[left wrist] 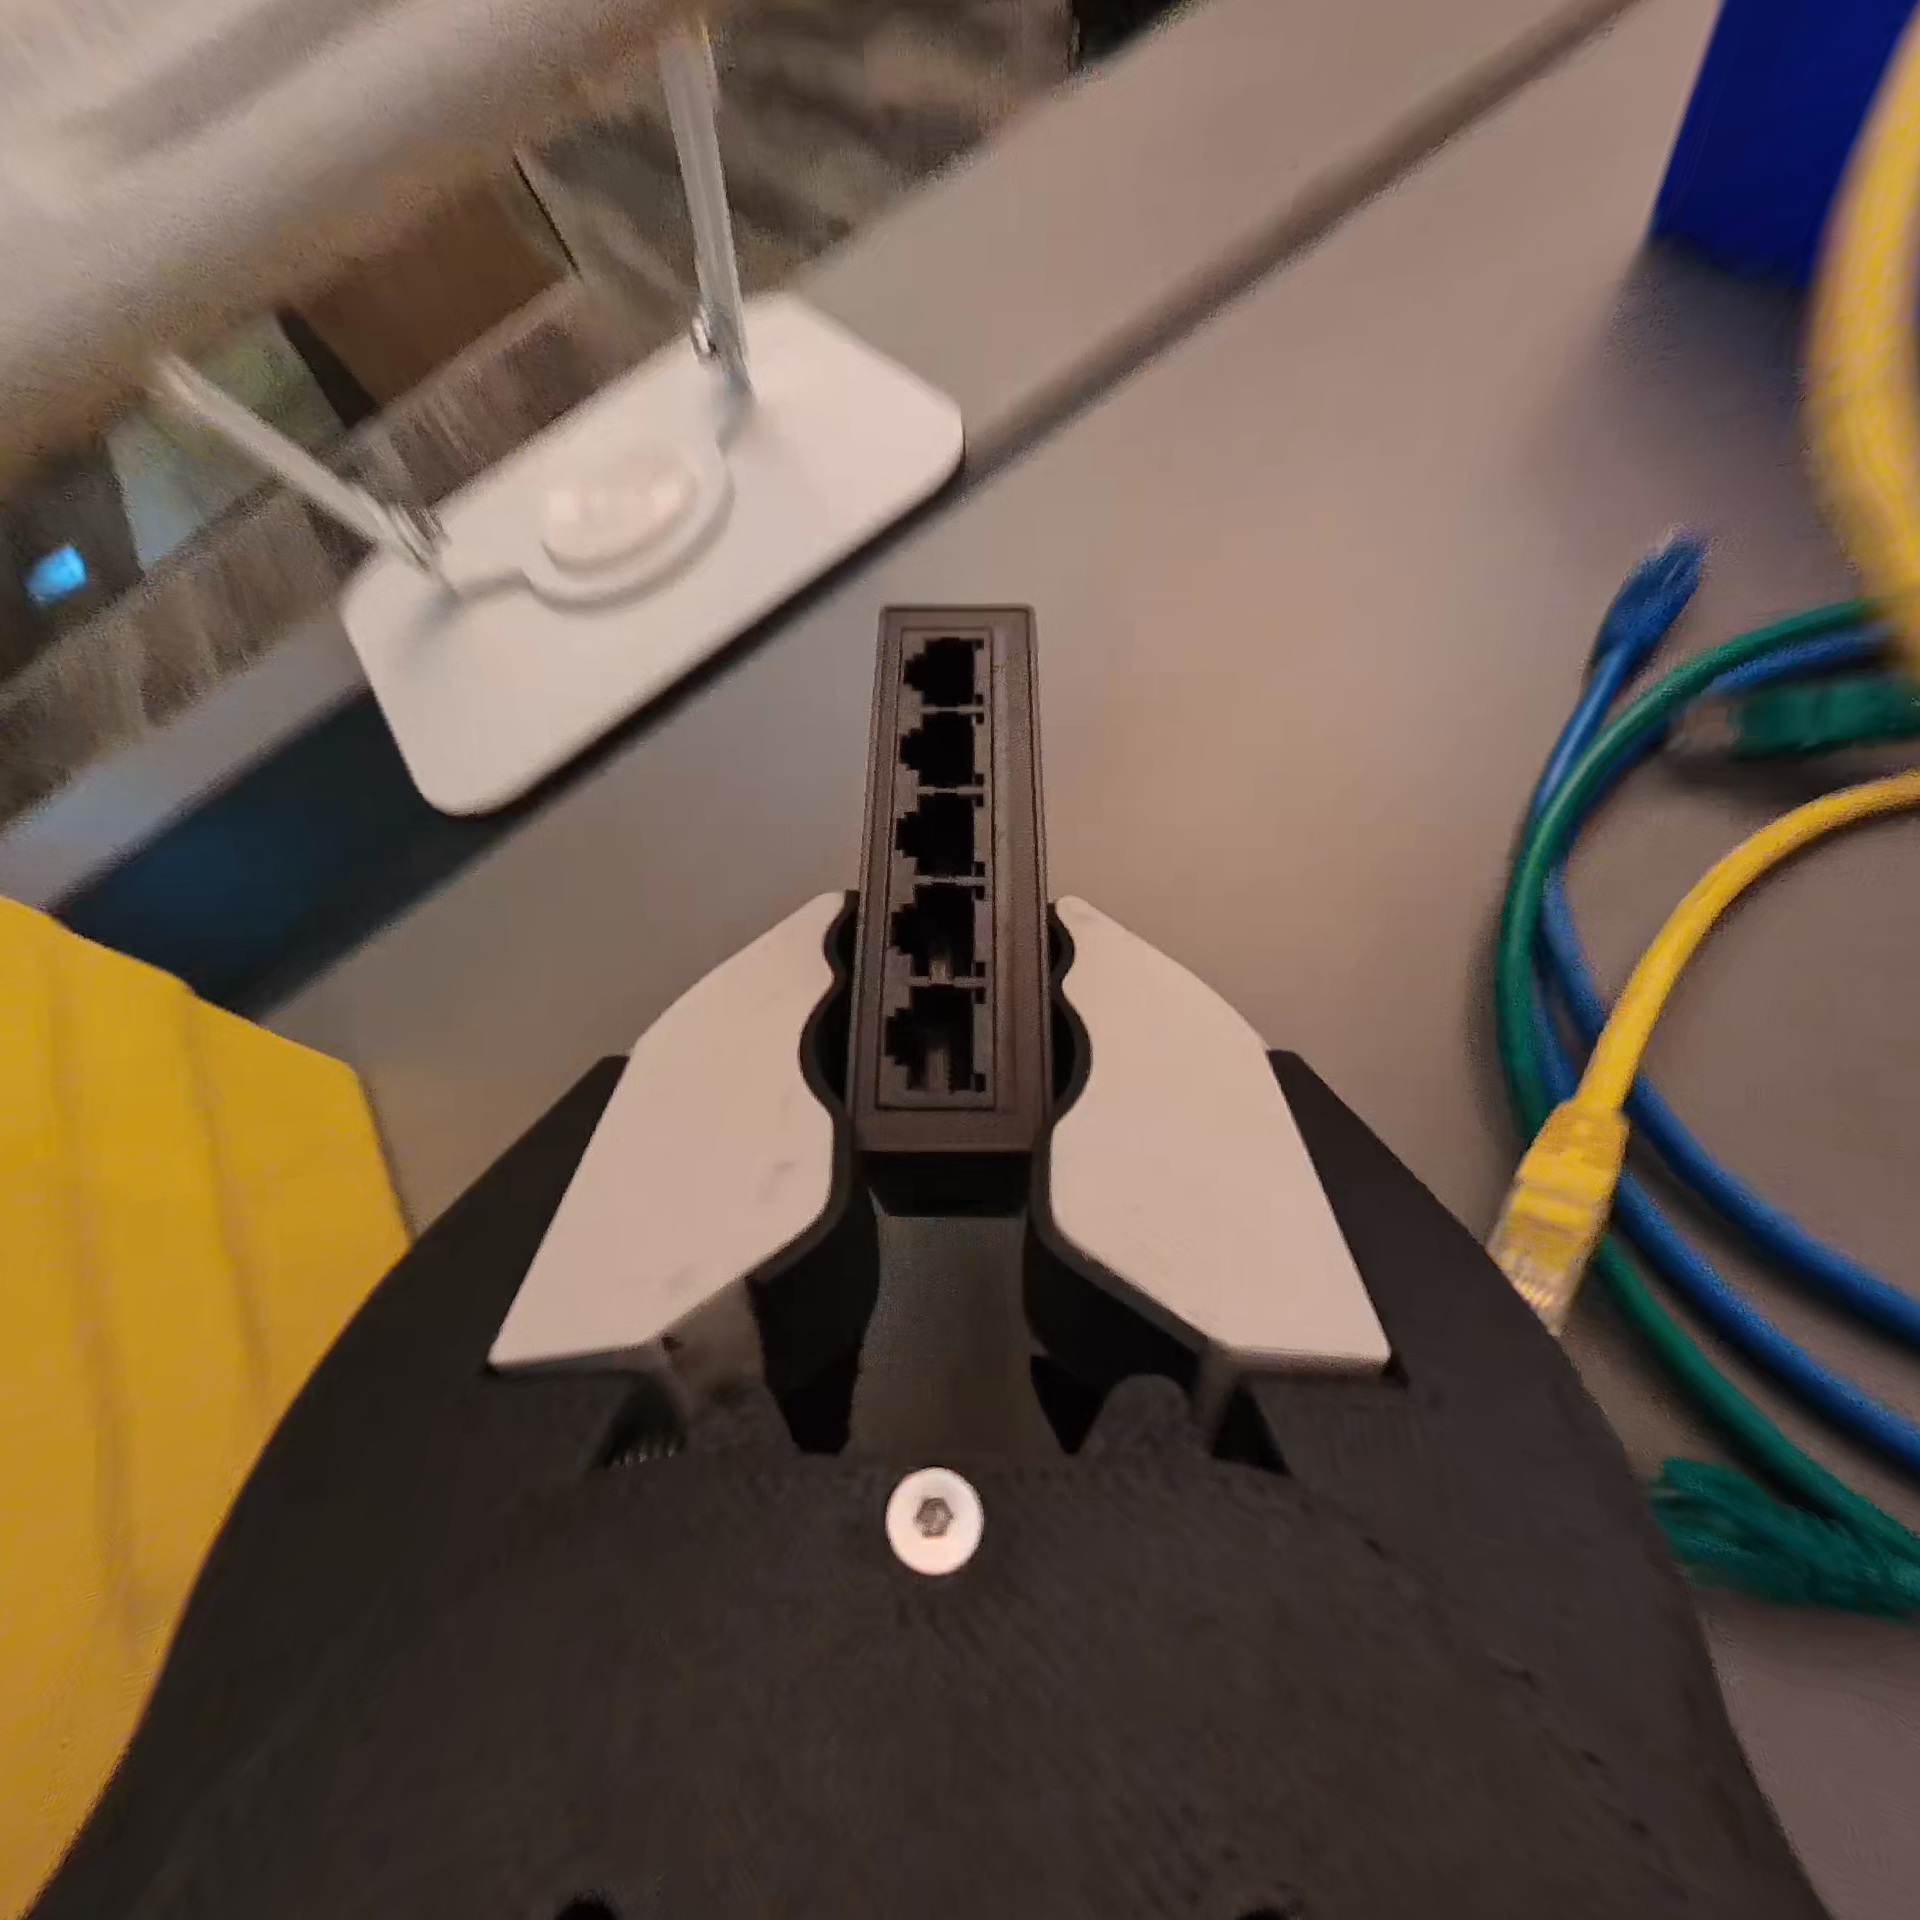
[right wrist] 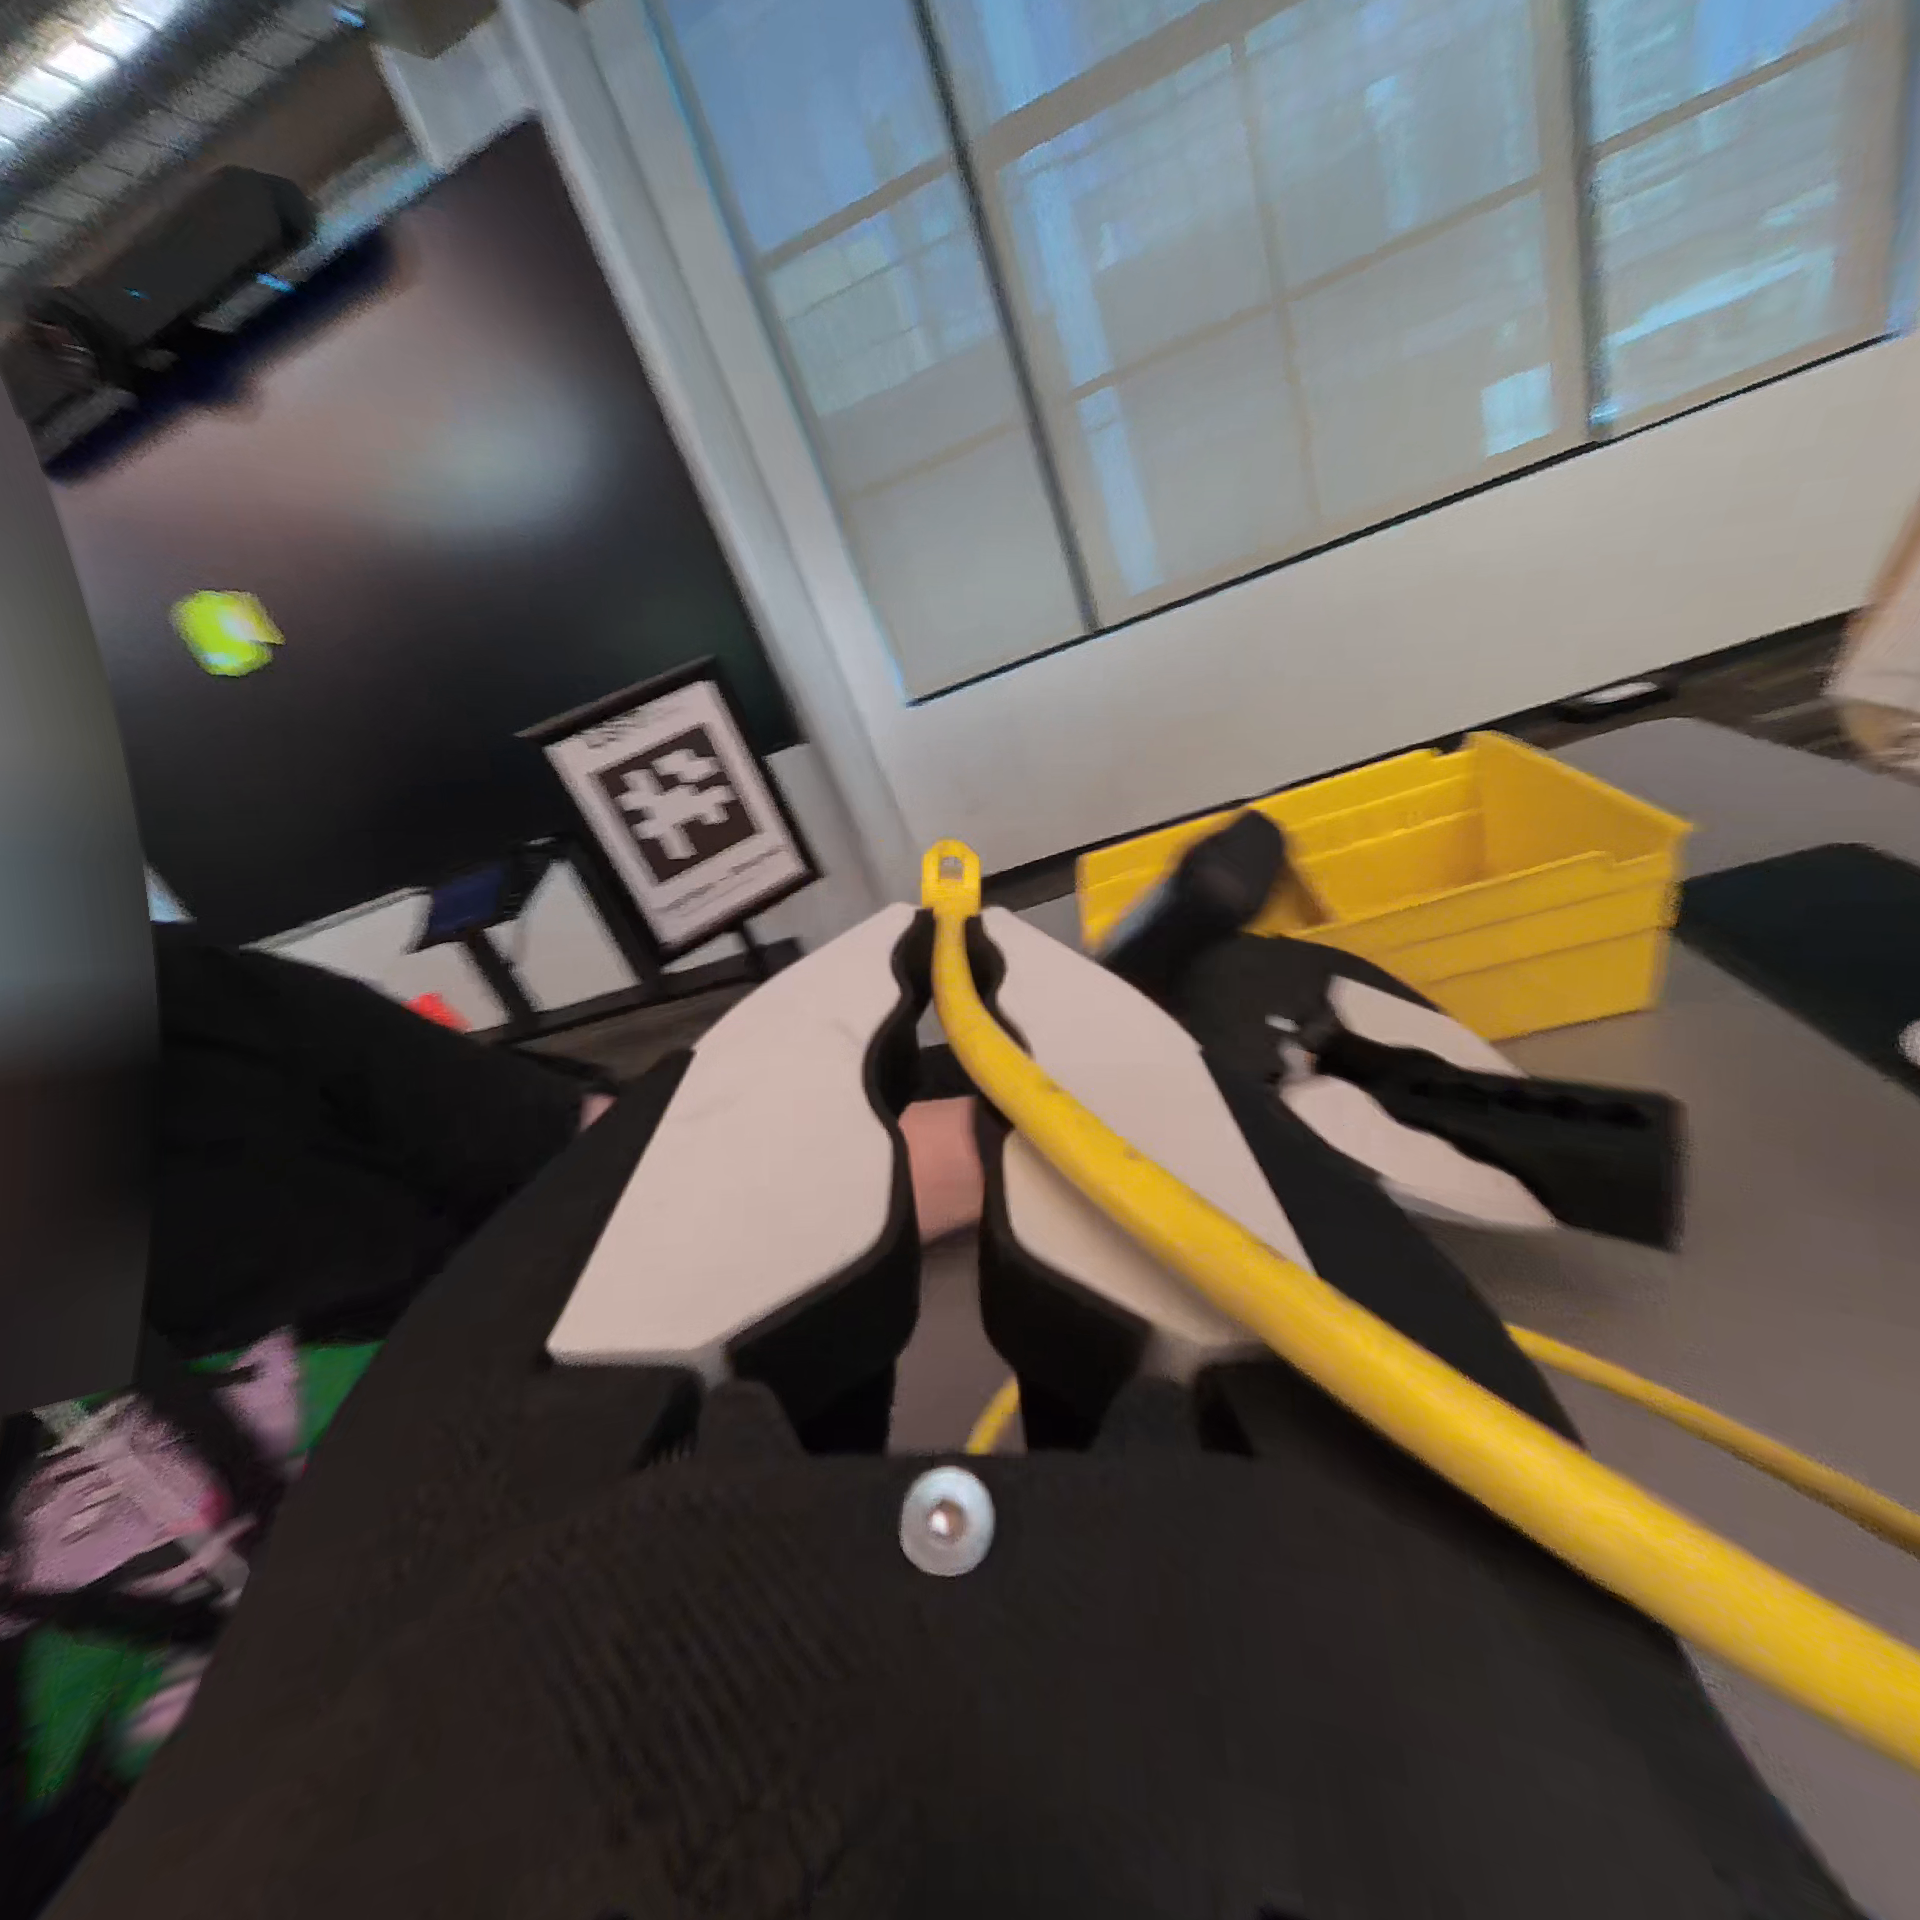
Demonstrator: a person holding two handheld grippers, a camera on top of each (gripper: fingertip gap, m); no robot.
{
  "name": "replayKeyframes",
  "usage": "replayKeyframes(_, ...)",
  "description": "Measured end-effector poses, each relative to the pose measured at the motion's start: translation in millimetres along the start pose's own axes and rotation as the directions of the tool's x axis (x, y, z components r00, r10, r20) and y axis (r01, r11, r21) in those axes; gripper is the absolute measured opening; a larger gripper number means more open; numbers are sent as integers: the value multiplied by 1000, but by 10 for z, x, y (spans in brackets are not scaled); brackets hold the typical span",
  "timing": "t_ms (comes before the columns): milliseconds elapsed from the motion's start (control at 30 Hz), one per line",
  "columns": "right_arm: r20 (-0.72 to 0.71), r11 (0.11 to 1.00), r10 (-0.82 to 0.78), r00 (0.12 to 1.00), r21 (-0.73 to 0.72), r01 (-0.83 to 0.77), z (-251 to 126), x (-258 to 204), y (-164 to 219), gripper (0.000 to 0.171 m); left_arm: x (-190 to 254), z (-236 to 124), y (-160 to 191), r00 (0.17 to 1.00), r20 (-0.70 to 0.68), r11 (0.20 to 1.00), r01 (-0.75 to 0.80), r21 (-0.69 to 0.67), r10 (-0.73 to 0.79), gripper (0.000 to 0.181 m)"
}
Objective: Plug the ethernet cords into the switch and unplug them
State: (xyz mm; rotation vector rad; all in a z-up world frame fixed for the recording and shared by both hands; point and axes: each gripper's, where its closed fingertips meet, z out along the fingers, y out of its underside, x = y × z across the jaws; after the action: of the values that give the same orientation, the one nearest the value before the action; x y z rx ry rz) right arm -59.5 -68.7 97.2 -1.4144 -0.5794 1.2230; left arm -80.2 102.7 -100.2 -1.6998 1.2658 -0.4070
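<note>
My left gripper (left wrist: 948, 925) is shut on a black network switch (left wrist: 951, 790), held above the grey table with its row of several empty ports facing the camera. My right gripper (right wrist: 951, 920) is shut on a yellow ethernet cord (right wrist: 1195, 1195) just behind its plug (right wrist: 948, 871), which points away, raised in the air. The cord trails back over the right finger. The left gripper with the switch (right wrist: 1205, 894) also shows in the right wrist view, to the right. Loose yellow (left wrist: 1558, 1184), blue (left wrist: 1652, 613) and green (left wrist: 1808, 717) cords lie on the table at right.
A white monitor stand base (left wrist: 644, 582) sits on the table behind the switch. A yellow bin (right wrist: 1455, 883) stands at the table's far side; it shows at the lower left in the left wrist view (left wrist: 156, 1247). A blue bin (left wrist: 1787, 135) is at top right. A marker sign (right wrist: 675, 810) stands beyond. The tips of one gripper are about 25 cm away from the tips of the other. The right gripper is farther from the white monitor stand base (left wrist: 644, 582), some 45 cm, than the left, some 20 cm.
</note>
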Motion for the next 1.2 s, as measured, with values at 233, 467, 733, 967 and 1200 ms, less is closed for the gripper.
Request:
replayKeyframes(233, -393, 954, -234, 889, 84, 288, -20, 289, -231, 6, -127, -713, -1068, 915, 242, 906, -372, 199, 323, 30)
replayKeyframes(467, -571, 830, -486, 662, -64, 554, 68, 151, -322, 6, 98, -1317, -1492, 693, 478, 727, -670, 151, 539, 29)
replayKeyframes(733, -615, 766, -569, 545, -157, 623, 133, 112, -304, 6, 110, -1448, -1528, 620, 533, 692, -717, 87, 576, 29)
replayKeyframes(967, -622, 750, -602, 500, -226, 621, 149, 131, -278, 6, 179, -1450, -1546, 571, 559, 667, -744, 43, 601, 29)
replayKeyframes(1200, -625, 776, -593, 508, -275, 568, 175, 74, -276, 7, 252, -1559, -1595, 460, 604, 580, -814, -4, 650, 28)
